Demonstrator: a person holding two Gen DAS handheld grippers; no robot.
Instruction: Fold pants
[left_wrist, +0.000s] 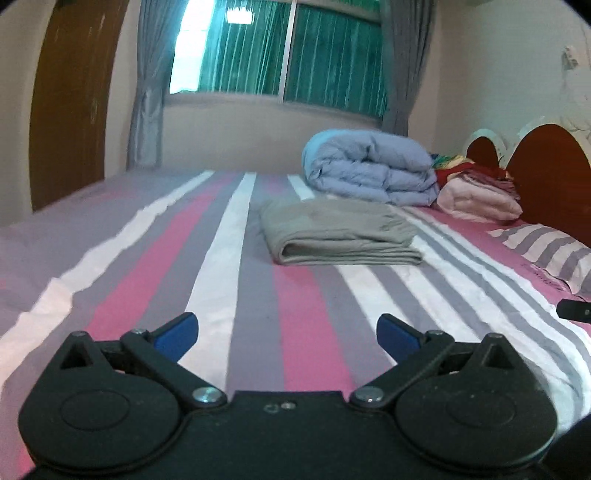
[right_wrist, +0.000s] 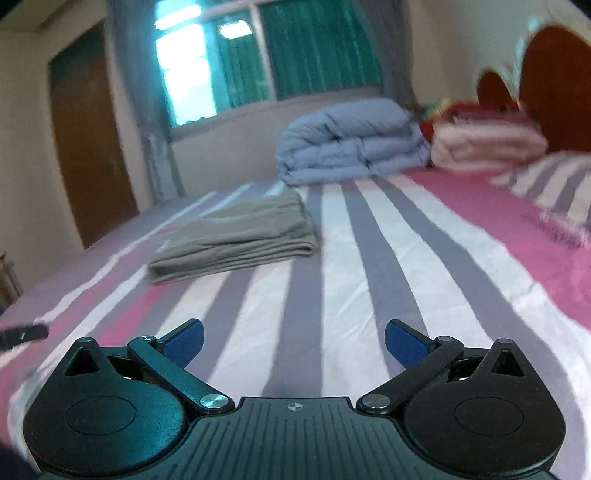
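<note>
Nearest in each view are the tools themselves. The left gripper (left_wrist: 287, 334) has its jaws spread wide with nothing between them, only striped sheet (left_wrist: 229, 295) beneath. The right gripper (right_wrist: 293, 341) is the same — jaws wide, empty, over the sheet. Neither touches cloth.

Further up the bed lie the pants (left_wrist: 334, 230), grey, folded into a flat rectangular stack with the layered edge facing the cameras. In the left view they sit ahead and slightly right; in the right view they sit ahead and to the left, so they lie roughly between the two tools and well apart from both.

Judging by that neat stack, the folding looks done, and the step in hand is most likely to clear the hands away. To do that well, keep both tools above the sheet so a finger does not snag a stripe and drag the bundle, and keep the jaws wide. If a final tidy is wanted, press on top — not at the layered edge, which would splay.

Beyond the pants sit a rolled blue duvet (left_wrist: 369, 171), a pink stack (left_wrist: 480, 201) and the headboard (left_wrist: 550, 181).
</note>
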